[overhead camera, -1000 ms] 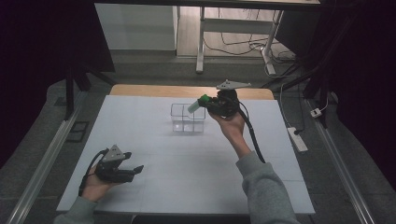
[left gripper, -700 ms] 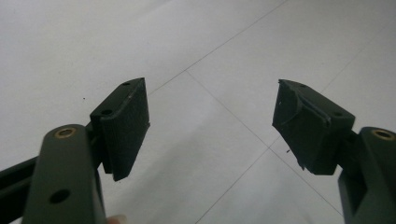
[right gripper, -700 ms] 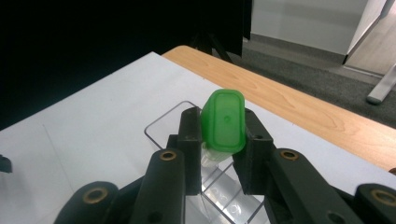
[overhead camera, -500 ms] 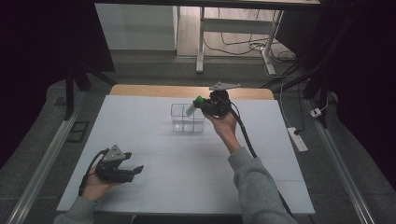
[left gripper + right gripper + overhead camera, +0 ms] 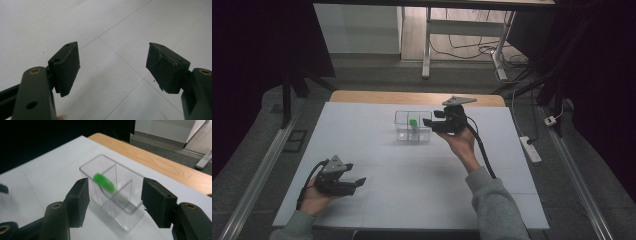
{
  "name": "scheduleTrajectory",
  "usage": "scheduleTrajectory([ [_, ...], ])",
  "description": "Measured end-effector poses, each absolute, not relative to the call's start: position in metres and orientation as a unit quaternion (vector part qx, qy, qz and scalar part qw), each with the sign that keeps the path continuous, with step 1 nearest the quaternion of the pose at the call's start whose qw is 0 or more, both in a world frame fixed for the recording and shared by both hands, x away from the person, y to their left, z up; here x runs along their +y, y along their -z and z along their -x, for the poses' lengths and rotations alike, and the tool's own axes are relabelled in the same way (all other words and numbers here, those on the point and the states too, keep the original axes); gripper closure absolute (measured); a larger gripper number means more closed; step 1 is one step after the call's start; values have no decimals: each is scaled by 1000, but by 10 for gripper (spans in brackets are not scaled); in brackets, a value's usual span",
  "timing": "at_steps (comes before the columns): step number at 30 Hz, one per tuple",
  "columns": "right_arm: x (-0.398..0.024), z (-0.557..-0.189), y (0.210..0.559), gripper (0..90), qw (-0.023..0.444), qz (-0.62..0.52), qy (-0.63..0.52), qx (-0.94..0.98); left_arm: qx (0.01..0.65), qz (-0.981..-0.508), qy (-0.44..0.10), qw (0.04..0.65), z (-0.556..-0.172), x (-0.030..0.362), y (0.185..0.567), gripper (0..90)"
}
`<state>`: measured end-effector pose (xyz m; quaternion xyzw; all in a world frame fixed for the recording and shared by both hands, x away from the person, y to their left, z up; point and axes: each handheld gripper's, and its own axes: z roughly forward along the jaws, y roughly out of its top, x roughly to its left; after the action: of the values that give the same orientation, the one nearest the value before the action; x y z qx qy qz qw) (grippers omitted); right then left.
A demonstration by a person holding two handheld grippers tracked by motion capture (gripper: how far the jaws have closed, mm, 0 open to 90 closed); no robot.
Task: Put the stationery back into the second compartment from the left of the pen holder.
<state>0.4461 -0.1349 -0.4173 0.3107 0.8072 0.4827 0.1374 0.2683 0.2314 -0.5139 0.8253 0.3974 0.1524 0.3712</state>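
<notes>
A clear plastic box (image 5: 401, 131) with inner dividers stands at the far middle of the white table (image 5: 412, 195). A small green piece (image 5: 413, 122) shows inside its upper part. In the right gripper view the green piece (image 5: 103, 182) is blurred and tilted over a divider of the box (image 5: 95, 160), free of both pads. My right gripper (image 5: 428, 123) hovers at the box's right side, and its jaws have just been opening with nothing pressed between them (image 5: 115, 187). My left gripper (image 5: 357, 183) rests near the front left, open and empty (image 5: 113, 65).
A wooden strip (image 5: 362, 96) runs along the table's far edge. A power strip (image 5: 530, 149) lies on the floor to the right. The right gripper's cable (image 5: 482, 150) trails along the forearm. Bare white tabletop lies between the two hands.
The right gripper came down to the box's right side and its jaws opened. The green piece left the jaws and is now in the box. The left hand stayed put.
</notes>
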Motion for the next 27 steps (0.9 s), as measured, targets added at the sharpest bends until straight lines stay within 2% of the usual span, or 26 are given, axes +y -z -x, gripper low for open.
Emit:
scheduleTrajectory([
  [27, -265, -336, 472, 379, 138, -329, -445, 821, 400, -826, -146, 370, -271, 230, 514, 271],
])
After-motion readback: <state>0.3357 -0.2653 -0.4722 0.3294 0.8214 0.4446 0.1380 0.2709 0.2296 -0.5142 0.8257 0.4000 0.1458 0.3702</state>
